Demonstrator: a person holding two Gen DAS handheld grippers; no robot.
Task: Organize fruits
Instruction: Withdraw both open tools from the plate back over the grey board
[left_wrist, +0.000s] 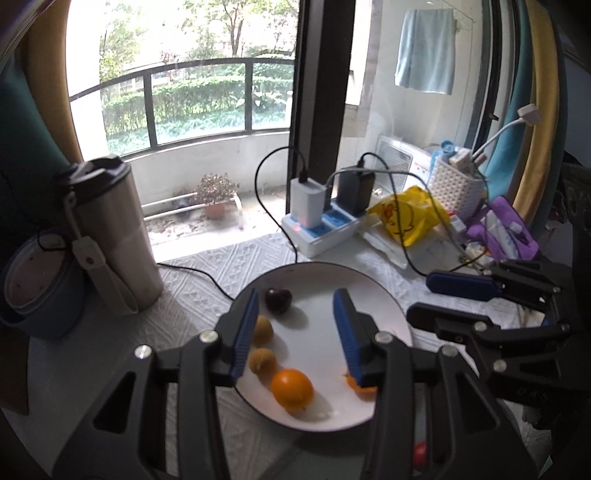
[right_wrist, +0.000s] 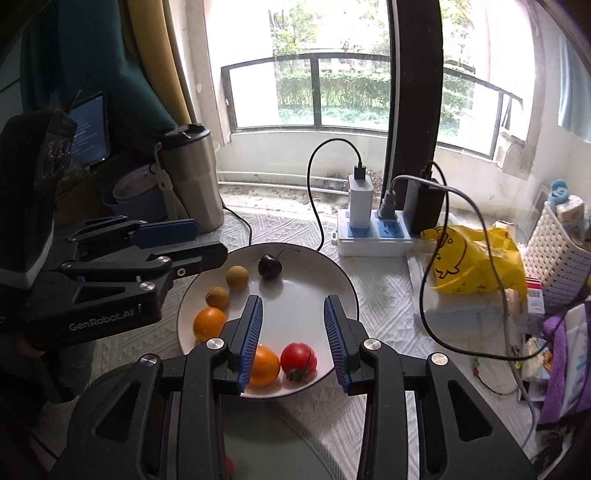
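Observation:
A white plate (left_wrist: 384, 295) (right_wrist: 347, 288) sits on the textured cloth. On it lie a dark cherry (left_wrist: 277, 300) (right_wrist: 269, 266), two brown longans (left_wrist: 263, 329) (right_wrist: 236, 277), an orange (left_wrist: 291, 387) (right_wrist: 209, 324), a second orange (right_wrist: 263, 364) and a red tomato (right_wrist: 298, 357). My left gripper (left_wrist: 296, 295) (right_wrist: 210, 242) hovers over the plate's left side, open, nothing between its blue pads. My right gripper (right_wrist: 293, 298) (left_wrist: 419, 295) hangs open over the plate's near part. In the left wrist view the second orange is mostly hidden behind a finger.
A steel tumbler (left_wrist: 110, 236) and a blue cup (left_wrist: 37, 288) stand left of the plate. Behind it lies a power strip (left_wrist: 321, 229) with chargers and trailing black cables. To the right are a yellow bag (left_wrist: 410, 218), a white basket (left_wrist: 458, 184) and a purple pouch (left_wrist: 506, 229).

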